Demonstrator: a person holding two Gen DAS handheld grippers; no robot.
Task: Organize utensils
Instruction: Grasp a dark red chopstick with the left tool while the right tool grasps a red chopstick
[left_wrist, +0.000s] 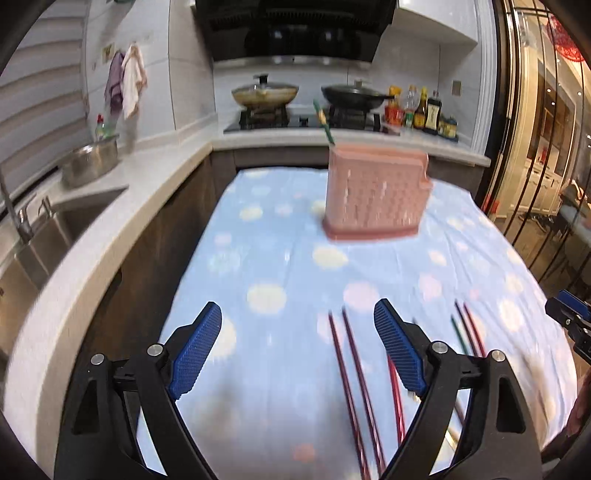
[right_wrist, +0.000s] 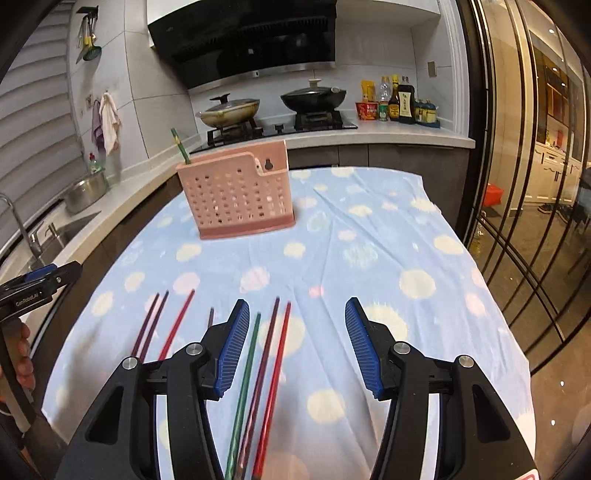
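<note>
Both tongs stand apart and hold nothing. The right tongs (right_wrist: 295, 343) hover just over three chopsticks, one green (right_wrist: 245, 376), one dark red and one bright red (right_wrist: 273, 373), which lie side by side on the bench (right_wrist: 369, 229) between the blue pads. Their long axes run with the tongs, pointing away toward the pink utensil basket (right_wrist: 240, 195) farther up the cloth, where one green chopstick already stands. The left tongs (left_wrist: 299, 343) hover above another dark red pair (left_wrist: 351, 369). Each hand seems nearest its own group.
</note>
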